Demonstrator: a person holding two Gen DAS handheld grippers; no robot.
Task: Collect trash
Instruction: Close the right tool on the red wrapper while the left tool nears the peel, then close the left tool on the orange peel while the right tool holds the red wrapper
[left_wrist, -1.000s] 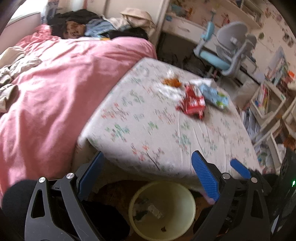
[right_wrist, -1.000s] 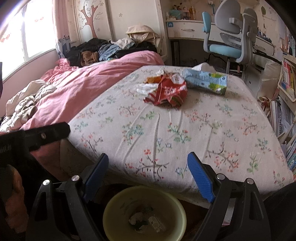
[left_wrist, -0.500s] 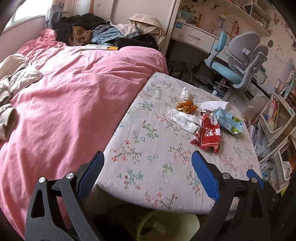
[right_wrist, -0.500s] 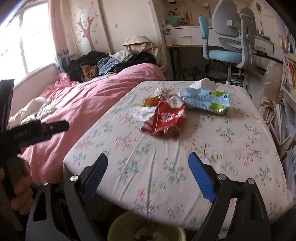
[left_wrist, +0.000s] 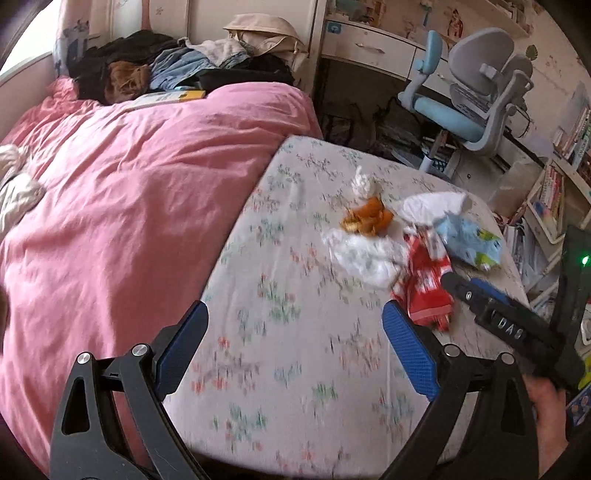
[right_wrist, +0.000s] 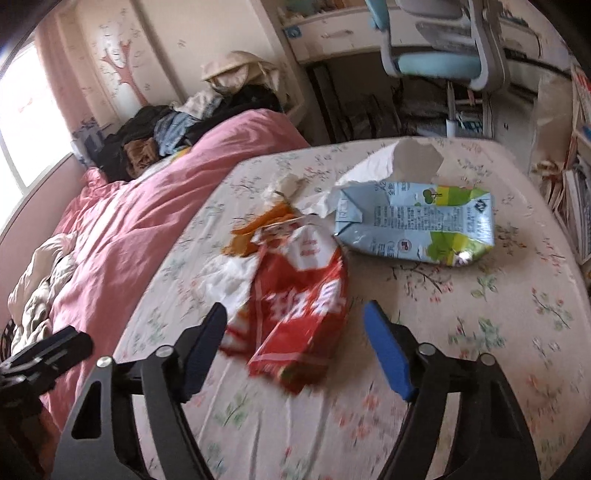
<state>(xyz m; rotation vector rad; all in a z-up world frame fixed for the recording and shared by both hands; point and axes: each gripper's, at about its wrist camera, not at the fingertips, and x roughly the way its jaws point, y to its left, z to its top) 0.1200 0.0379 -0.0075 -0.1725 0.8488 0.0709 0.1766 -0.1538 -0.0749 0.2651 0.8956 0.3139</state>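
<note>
Where printed, only right view resolves carton (right_wrist: 415, 230).

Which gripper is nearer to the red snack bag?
Right. The right gripper has the red snack bag between its open fingers; the left gripper hangs further back over the floral sheet.

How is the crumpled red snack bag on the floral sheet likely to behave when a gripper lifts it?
The red snack bag lies creased and flattened, so it is probably floppy and light. Its glossy film may slip between the pads. Lying partly on white tissue, it could drag that along.
</note>
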